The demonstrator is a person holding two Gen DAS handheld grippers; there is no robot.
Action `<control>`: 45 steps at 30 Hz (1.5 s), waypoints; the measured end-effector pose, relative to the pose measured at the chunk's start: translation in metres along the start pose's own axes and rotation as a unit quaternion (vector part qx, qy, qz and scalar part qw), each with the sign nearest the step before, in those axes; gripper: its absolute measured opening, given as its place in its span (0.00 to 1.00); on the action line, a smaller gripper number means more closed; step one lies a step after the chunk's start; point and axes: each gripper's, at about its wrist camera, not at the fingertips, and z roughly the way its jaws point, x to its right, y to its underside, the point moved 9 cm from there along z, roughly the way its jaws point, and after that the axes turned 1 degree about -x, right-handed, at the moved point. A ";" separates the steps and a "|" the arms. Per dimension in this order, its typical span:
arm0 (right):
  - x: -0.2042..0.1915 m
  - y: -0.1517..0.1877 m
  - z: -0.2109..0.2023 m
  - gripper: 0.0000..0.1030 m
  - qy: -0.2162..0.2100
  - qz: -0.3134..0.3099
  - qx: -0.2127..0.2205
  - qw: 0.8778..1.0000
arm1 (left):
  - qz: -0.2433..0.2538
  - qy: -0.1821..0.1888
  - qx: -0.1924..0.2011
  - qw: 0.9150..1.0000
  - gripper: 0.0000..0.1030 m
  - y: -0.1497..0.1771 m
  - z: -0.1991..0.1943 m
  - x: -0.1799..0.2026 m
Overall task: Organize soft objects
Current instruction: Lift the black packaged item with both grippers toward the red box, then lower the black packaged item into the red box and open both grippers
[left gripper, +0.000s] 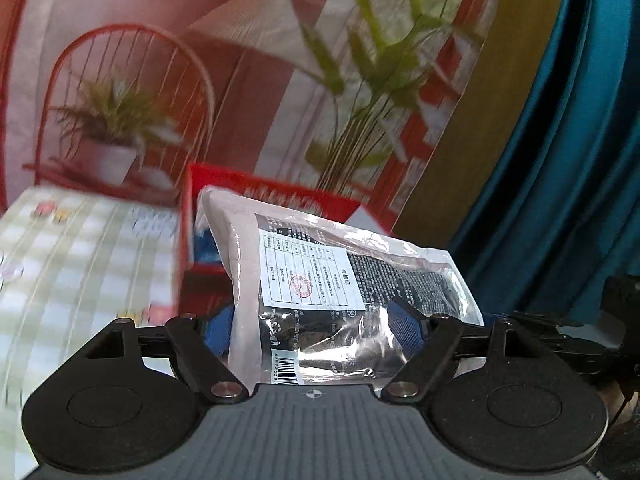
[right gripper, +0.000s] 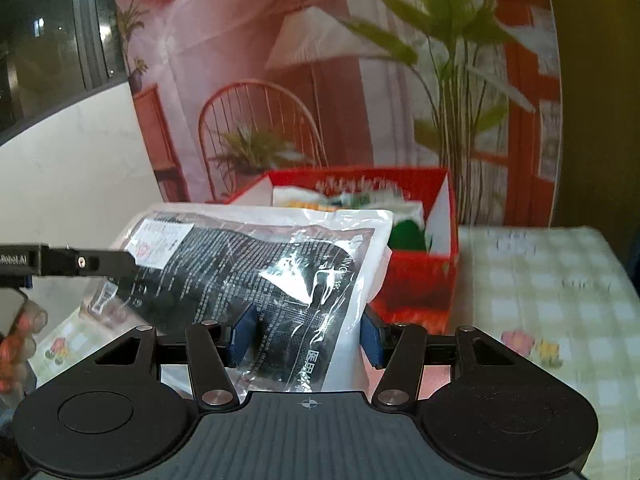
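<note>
Left gripper (left gripper: 320, 328): blue fingers (left gripper: 408, 328) set wide, pressing both sides of the clear plastic packet (left gripper: 320, 280), which contains dark fabric and carries a white label. Right gripper (right gripper: 306, 338): fingers (right gripper: 244, 332) about half open, clamped across the other end of the same packet (right gripper: 256, 272). The packet is held clear of the surface (right gripper: 552, 288), which has a green-and-white checked cover. Just beyond the packet stands an open red box (right gripper: 416, 280) holding other soft packets (right gripper: 400, 224). Far behind, a printed backdrop (left gripper: 248, 80) shows a chair and plants; teal curtain (left gripper: 580, 160) at right
</note>
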 end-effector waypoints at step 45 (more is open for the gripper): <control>0.090 -0.076 0.168 0.50 0.076 -0.034 -0.050 0.995 | 0.055 -0.084 -0.071 0.992 0.79 -0.071 0.158 -0.070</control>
